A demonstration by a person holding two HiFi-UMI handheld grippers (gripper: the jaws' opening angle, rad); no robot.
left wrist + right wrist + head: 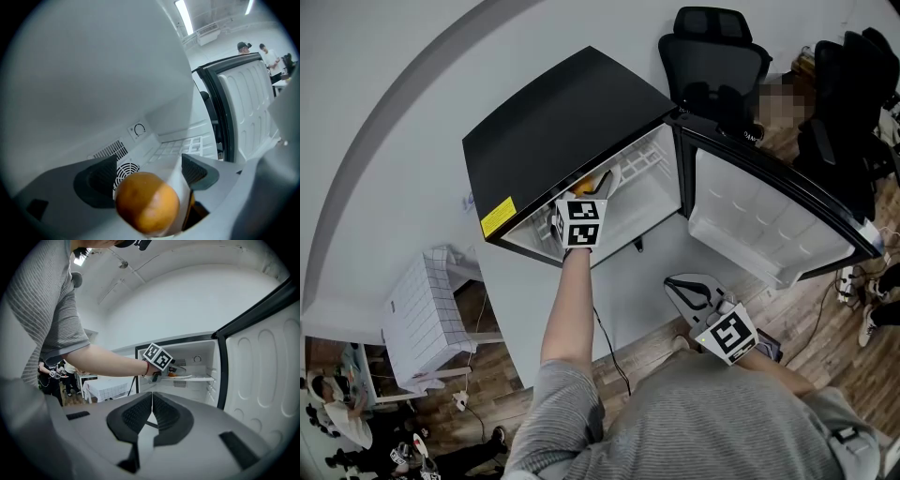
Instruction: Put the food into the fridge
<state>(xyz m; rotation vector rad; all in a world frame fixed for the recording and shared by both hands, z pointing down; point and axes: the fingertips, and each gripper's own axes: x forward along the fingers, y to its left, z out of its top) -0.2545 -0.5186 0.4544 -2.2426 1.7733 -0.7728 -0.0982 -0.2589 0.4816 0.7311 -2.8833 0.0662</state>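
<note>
A black mini fridge (572,122) stands with its door (769,216) swung open to the right. My left gripper (595,185) reaches inside over the white shelf (178,147). An orange (147,201) lies between its jaws, which stand wide apart; the ribbed pads (101,180) do not press on it. From the right gripper view, the left gripper (180,371) and the orange (172,374) are at shelf height. My right gripper (680,286) hangs low in front of the fridge, shut with its pads (140,413) together and nothing between them.
A thermostat dial (138,130) and a round fan vent (125,172) sit on the fridge's back wall. Black office chairs (712,56) stand behind the fridge. A table with a checked cloth (422,319) is at the left, with people beyond it. A cable (614,356) runs over the wood floor.
</note>
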